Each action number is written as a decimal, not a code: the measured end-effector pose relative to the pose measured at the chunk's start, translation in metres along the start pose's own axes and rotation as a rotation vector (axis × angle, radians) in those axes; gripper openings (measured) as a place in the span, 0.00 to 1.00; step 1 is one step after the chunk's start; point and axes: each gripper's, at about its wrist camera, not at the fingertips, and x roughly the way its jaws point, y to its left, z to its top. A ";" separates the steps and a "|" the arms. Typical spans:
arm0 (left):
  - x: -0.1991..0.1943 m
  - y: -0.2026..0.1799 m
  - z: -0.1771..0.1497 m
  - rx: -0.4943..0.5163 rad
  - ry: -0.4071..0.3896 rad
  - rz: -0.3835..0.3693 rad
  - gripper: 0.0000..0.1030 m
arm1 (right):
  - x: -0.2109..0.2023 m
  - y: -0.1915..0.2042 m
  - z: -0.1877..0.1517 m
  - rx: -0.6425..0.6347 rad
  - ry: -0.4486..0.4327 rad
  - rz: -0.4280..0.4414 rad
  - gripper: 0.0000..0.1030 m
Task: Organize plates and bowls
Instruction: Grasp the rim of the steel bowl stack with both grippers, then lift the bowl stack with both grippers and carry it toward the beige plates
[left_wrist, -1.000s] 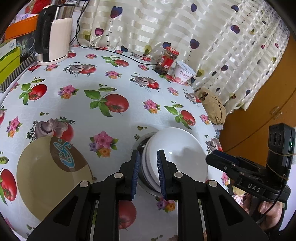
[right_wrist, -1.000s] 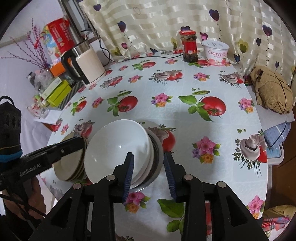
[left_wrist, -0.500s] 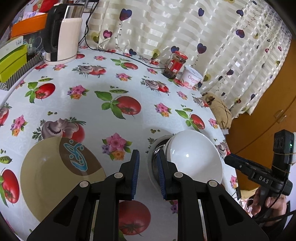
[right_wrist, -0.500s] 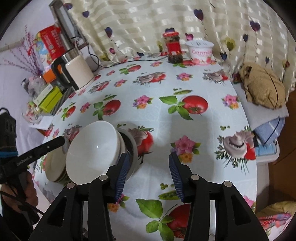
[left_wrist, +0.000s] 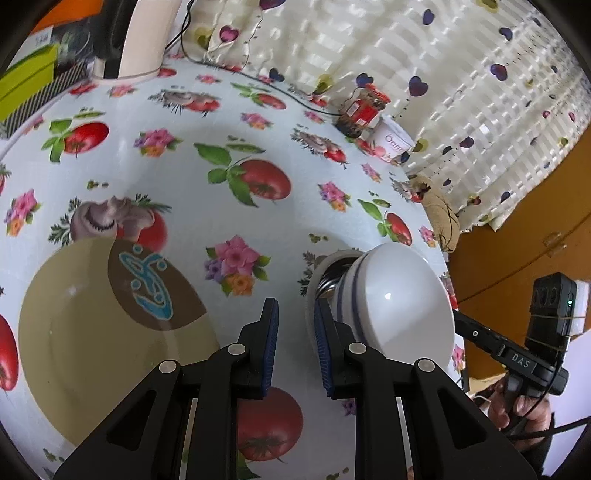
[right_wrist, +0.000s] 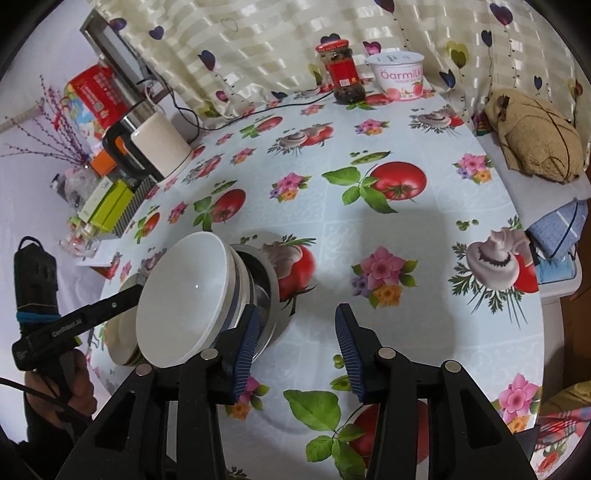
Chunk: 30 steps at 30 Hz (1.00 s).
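Observation:
A stack of white bowls (left_wrist: 399, 295) sits nested in a steel bowl (right_wrist: 264, 291) on the flowered tablecloth; it also shows in the right wrist view (right_wrist: 184, 299). A beige plate with a brown and blue patch (left_wrist: 107, 332) lies to its left, its stack edge visible in the right wrist view (right_wrist: 120, 347). My left gripper (left_wrist: 293, 317) is open and empty, between the plate and the bowls. My right gripper (right_wrist: 295, 321) is wide open and empty, just right of the bowl stack.
A kettle (right_wrist: 155, 151), a red-lidded jar (right_wrist: 341, 74) and a yogurt tub (right_wrist: 400, 75) stand at the table's far side. Green boxes (right_wrist: 109, 203) sit at the left edge. A tan bag (right_wrist: 535, 144) and folded cloths (right_wrist: 554, 232) lie off the right edge.
Both grippers have pulled back off the bowl stack. The left slid to the gap between plate and bowls. The right moved right and opened wider.

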 end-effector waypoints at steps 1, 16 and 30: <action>0.001 0.001 0.000 -0.005 0.005 -0.002 0.20 | 0.002 -0.001 -0.001 0.005 0.005 0.006 0.38; 0.018 0.008 -0.001 -0.068 0.071 -0.102 0.20 | 0.023 -0.012 -0.007 0.092 0.059 0.098 0.14; 0.026 0.011 -0.004 -0.093 0.104 -0.144 0.20 | 0.040 -0.007 -0.008 0.125 0.104 0.197 0.13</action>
